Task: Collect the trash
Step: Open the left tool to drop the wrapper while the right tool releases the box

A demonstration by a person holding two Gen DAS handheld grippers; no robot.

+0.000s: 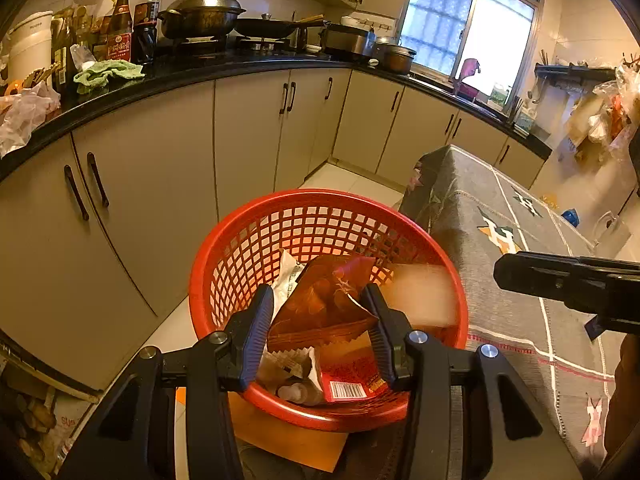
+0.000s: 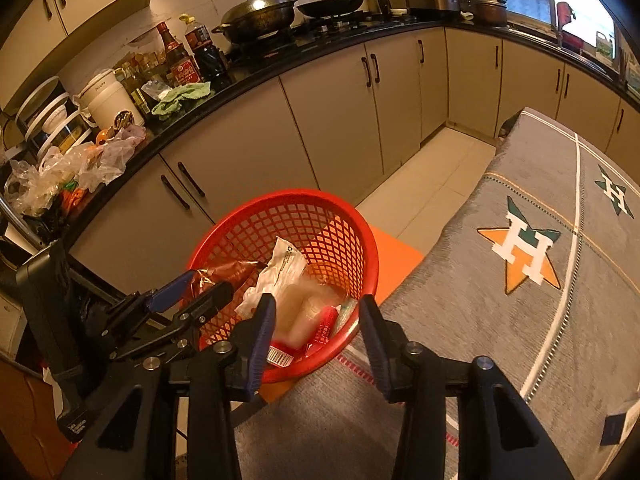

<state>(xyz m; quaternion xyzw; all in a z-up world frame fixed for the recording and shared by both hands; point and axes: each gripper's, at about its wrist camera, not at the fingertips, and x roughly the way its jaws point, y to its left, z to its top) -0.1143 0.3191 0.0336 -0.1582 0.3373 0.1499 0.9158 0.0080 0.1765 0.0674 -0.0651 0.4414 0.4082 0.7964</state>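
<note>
Two grippers hovered over our round red plastic mesh basket (image 1: 420,236); the left gripper (image 1: 320,332) held a crumpled red-brown foil snack bag (image 1: 328,300) in its fingers, while the right gripper (image 2: 318,332) stood open, empty. Next, we judged, release the bag.

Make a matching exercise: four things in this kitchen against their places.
Things:
1. basket
2. rag
3. wok
4. bag

Places:
a. on the counter
b. on the stove
c. in the left gripper
d. beside the table

Pairs: 1-d, 2-a, 3-b, 4-c
</note>
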